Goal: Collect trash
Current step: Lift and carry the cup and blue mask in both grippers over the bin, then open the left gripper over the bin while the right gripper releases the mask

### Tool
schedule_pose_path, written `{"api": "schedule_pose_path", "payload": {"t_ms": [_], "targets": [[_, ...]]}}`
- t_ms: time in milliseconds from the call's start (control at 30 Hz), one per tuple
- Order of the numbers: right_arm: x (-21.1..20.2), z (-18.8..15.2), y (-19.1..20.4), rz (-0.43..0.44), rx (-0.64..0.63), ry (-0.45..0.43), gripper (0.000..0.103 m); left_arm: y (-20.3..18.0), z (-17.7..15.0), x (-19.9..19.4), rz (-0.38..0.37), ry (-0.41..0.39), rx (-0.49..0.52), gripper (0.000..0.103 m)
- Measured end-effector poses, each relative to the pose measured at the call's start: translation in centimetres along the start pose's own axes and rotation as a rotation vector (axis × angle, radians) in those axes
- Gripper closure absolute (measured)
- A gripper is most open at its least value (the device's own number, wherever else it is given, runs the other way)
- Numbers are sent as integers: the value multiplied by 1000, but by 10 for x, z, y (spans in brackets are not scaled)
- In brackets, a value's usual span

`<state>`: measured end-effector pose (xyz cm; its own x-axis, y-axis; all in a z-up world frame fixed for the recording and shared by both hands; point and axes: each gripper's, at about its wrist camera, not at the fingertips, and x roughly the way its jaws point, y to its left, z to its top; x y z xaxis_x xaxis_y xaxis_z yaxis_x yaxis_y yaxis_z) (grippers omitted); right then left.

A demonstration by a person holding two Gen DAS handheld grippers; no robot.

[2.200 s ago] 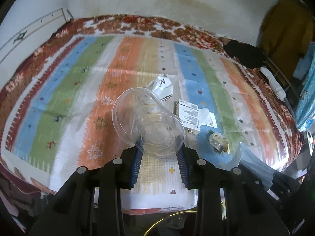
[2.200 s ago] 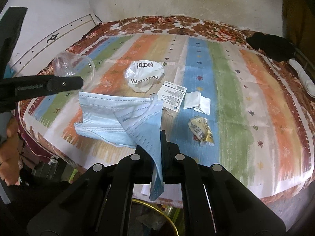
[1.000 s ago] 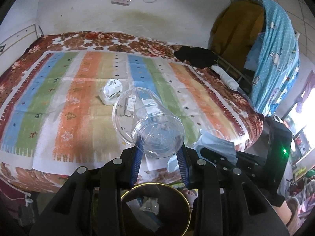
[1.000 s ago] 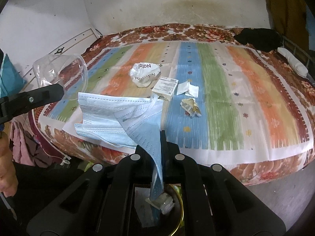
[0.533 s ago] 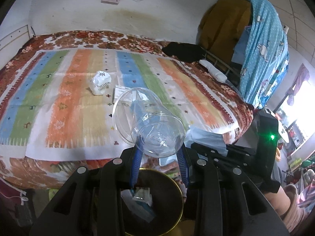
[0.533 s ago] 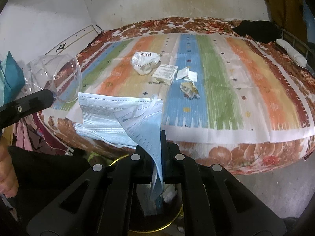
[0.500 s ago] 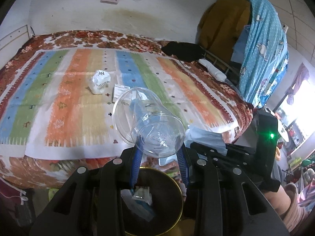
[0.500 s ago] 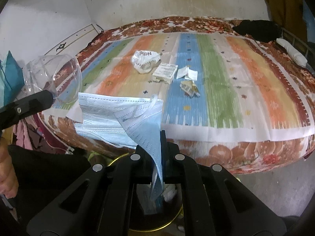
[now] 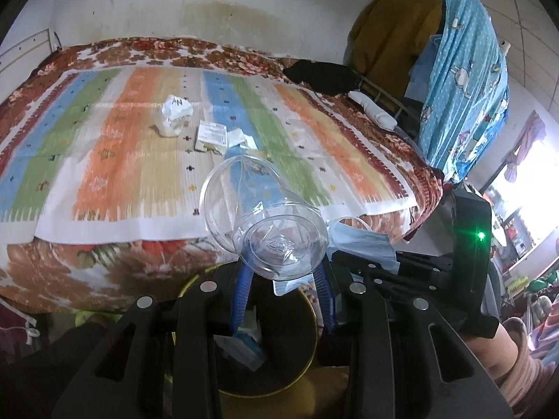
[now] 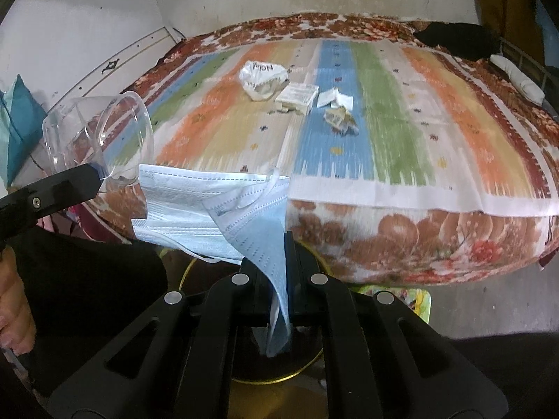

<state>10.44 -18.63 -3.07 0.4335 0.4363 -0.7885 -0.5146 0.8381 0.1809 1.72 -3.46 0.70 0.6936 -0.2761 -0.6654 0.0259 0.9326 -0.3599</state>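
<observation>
bin (image 9: 307,317) sits on the floor right under both my tools, gold rim, at 6 o'clock in both wrist views, so i'm holding the trash over it ready to drop. left gripper (image 9: 283,281) is partly open but clamped on one clear plastic cup (image 9: 265,223), blue pads squeezing its base, mouth tipped away toward the bed at about 11 o'clock. right gripper (image 10: 285,262) is pinched nearly closed on one blue face mask (image 10: 227,209), its tail hanging straight down into the bin mouth, the rest fanned out toward 10 o'clock. i judge both are kept gripped until they're centred over the opening, release comes next. some trash already inside, can't count it. still on the striped bedspread (image 10: 401,111) at 12 o'clock, count: one crumpled white bag (image 10: 263,75), one small carton (image 10: 297,96), one folded white paper (image 10: 335,99), one crinkled wrapper (image 10: 340,118). four pieces left to fetch.
</observation>
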Motion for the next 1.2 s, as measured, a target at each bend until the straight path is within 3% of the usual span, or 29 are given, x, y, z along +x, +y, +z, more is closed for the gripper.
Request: {"api": "schedule_pose_path", "payload": {"t_ms": [633, 867, 900, 967, 1000, 1033, 1067, 1200], "targets": [[51, -37, -4, -46, 106, 208, 98, 3, -47, 23, 26, 135, -75, 70], [55, -38, -3, -51, 110, 221, 96, 4, -53, 35, 49, 196, -87, 70], [56, -39, -4, -55, 113, 223, 93, 5, -54, 36, 51, 201, -90, 70], [57, -38, -6, -50, 127, 227, 73, 6, -54, 38, 64, 211, -95, 69], [56, -37, -6, -45, 130, 224, 64, 7, -53, 39, 69, 212, -100, 62], [56, -37, -6, -42, 130, 223, 64, 9, -53, 39, 73, 209, -111, 53], [56, -37, -6, -38, 129, 225, 64, 11, -52, 39, 75, 207, -121, 50], [55, -36, -5, -23, 132, 221, 59, 17, -50, 38, 81, 202, -153, 49]]}}
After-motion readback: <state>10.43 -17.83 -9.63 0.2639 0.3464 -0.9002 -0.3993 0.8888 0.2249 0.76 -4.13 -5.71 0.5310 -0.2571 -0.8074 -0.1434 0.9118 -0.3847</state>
